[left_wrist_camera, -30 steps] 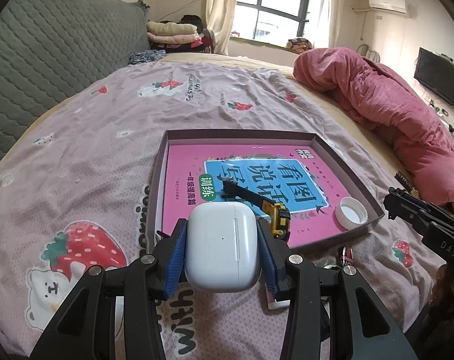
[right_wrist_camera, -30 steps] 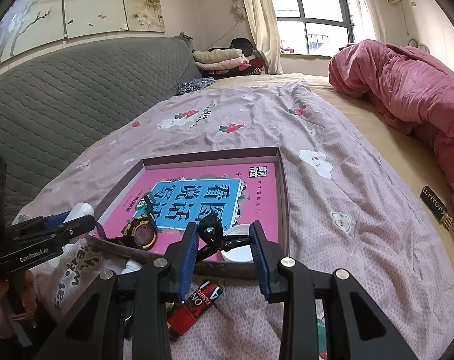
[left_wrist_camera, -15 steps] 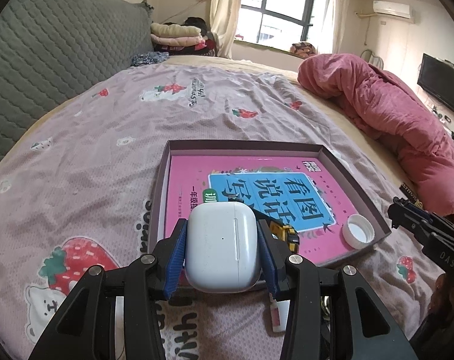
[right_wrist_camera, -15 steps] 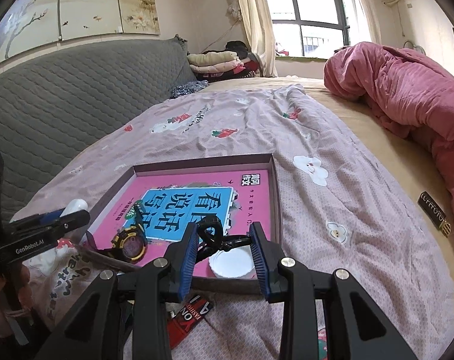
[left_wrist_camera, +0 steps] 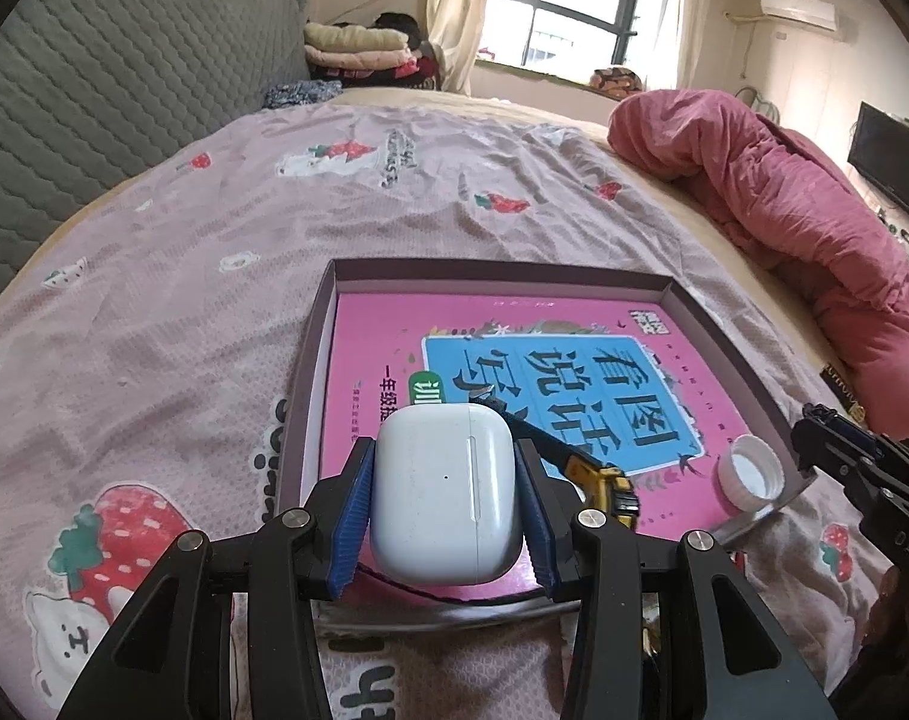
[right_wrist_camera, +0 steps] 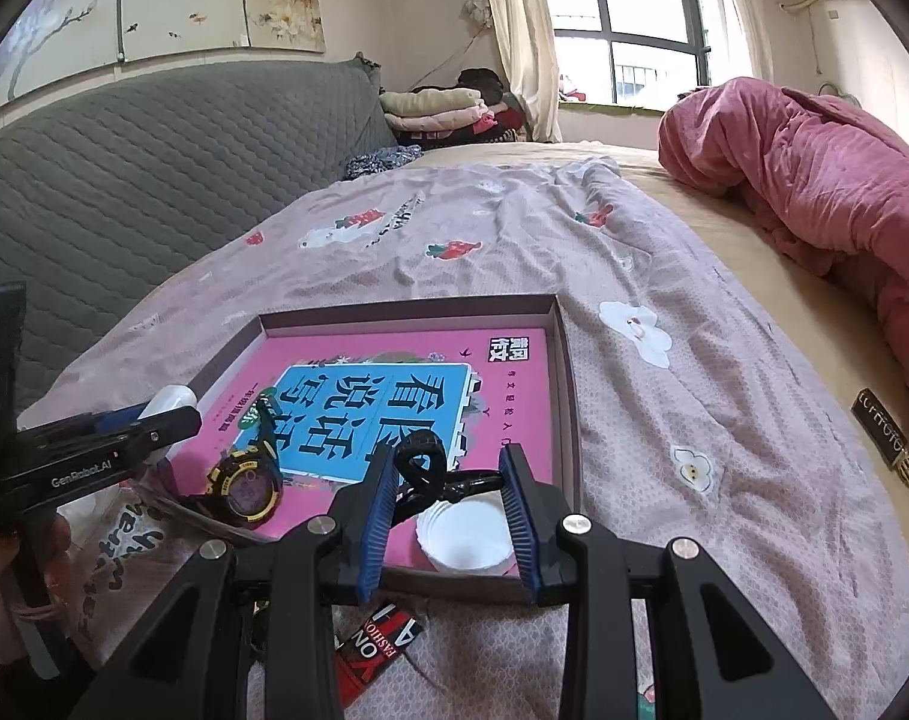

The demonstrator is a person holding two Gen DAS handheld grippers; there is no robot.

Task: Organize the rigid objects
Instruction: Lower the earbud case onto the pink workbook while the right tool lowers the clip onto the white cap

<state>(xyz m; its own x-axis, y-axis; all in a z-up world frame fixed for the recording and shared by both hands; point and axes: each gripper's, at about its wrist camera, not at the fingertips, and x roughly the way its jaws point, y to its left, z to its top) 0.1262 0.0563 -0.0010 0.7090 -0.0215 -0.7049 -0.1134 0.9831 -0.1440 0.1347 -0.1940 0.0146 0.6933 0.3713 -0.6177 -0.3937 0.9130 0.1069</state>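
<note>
My left gripper (left_wrist_camera: 445, 468) is shut on a white earbud case (left_wrist_camera: 445, 504) and holds it over the near left edge of a shallow brown tray (left_wrist_camera: 484, 267). A pink book (left_wrist_camera: 394, 348) lines the tray. A yellow and black watch (left_wrist_camera: 613, 483) and a white cap (left_wrist_camera: 748, 474) lie on the book. My right gripper (right_wrist_camera: 448, 462) is shut on a black clip (right_wrist_camera: 424, 468), held just above the tray's (right_wrist_camera: 406, 315) near right corner and the white cap (right_wrist_camera: 463, 531). The watch (right_wrist_camera: 244, 486) lies to the left there. The left gripper (right_wrist_camera: 112, 444) and case (right_wrist_camera: 169, 399) show at that view's left edge.
The tray sits on a pink strawberry-print bedsheet (left_wrist_camera: 154, 312). A red and black tag (right_wrist_camera: 382, 642) lies on the sheet below the right gripper. A rolled pink quilt (left_wrist_camera: 784, 192) runs along the right side. A grey padded headboard (right_wrist_camera: 124, 180) stands at the left. A black label (right_wrist_camera: 883, 435) lies on the bed at the right.
My left gripper has moved forward with the earbud case, from short of the tray to over its near edge. The right gripper has hardly moved and still holds the clip.
</note>
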